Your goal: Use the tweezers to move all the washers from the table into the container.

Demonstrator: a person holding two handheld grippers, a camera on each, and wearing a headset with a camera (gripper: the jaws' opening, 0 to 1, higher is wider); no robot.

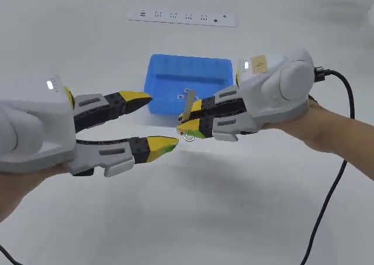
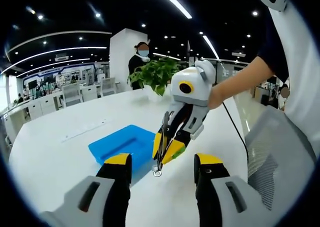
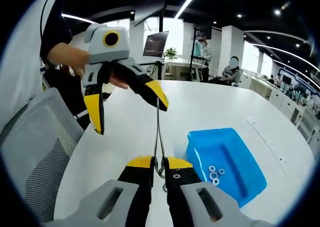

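Pinching down now: the right gripper (image 1: 188, 125) is seen with its jaws drawn nearly together, and the tweezers (image 1: 187, 106) are clamped between them, held close to upright. The lower end of the tweezers is pointed at a single washer (image 1: 189, 138) lying on the white table (image 1: 222, 206), just in front of the blue container (image 1: 175, 72). Whether the tips are actually touching that washer cannot be told from the head view.

The left gripper view gives the same picture. The tweezers (image 2: 161, 137) are angled down out of the right gripper (image 2: 169, 149), and the washer (image 2: 157, 173) is found right at their point, on the table beside the container (image 2: 117, 144). The left gripper (image 2: 164, 161) is held with its jaws spread wide, and nothing is gripped between them. In the head view the left gripper (image 1: 156, 121) is hung just beside the tweezers, apart from them.

In the right gripper view, only a narrow gap is left in the right gripper (image 3: 160, 163), and the tweezers (image 3: 158, 132) are run up through it. The left gripper (image 3: 130, 116) is seen opposite, wide open. Several washers (image 3: 215, 173) are already lying on the floor of the container (image 3: 235, 152).

A power strip (image 1: 182, 17) is laid at the far side of the table, and a black cable (image 1: 333, 177) is trailed from the right gripper.
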